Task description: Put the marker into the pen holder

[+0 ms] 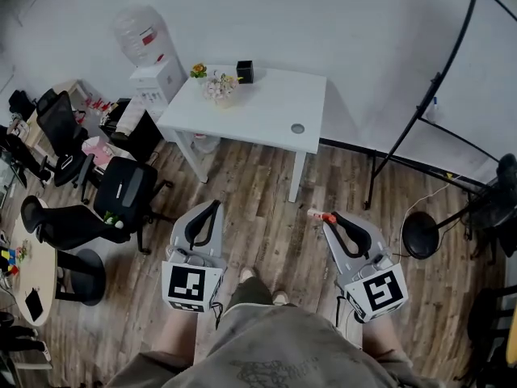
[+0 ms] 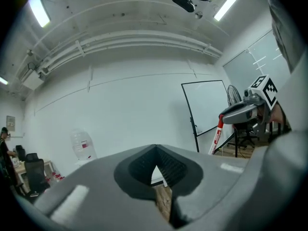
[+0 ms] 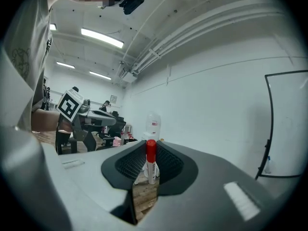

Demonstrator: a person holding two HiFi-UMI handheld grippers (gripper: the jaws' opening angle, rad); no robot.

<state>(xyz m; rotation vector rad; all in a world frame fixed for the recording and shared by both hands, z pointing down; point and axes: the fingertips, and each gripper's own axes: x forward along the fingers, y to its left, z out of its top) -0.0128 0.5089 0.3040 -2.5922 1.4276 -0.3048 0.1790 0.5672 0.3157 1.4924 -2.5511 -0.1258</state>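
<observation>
A white marker with a red cap point(image 1: 317, 214) sticks out leftward from the tips of my right gripper point(image 1: 329, 216), which is shut on it. In the right gripper view the marker point(image 3: 151, 161) stands upright between the dark pads. My left gripper point(image 1: 215, 204) is held beside it, shut and empty; in its own view the left gripper point(image 2: 155, 150) has its tips meeting. The left gripper view also catches the marker point(image 2: 217, 136) hanging from the right gripper. The black pen holder point(image 1: 245, 71) stands at the back of the white table point(image 1: 266, 115), well ahead of both grippers.
Flowers and small items point(image 1: 218, 85) sit next to the pen holder. A water dispenser point(image 1: 152, 59) stands left of the table, black office chairs point(image 1: 121, 192) further left. A whiteboard stand point(image 1: 436, 111) and a round black base point(image 1: 420, 234) are on the right. Wooden floor lies between me and the table.
</observation>
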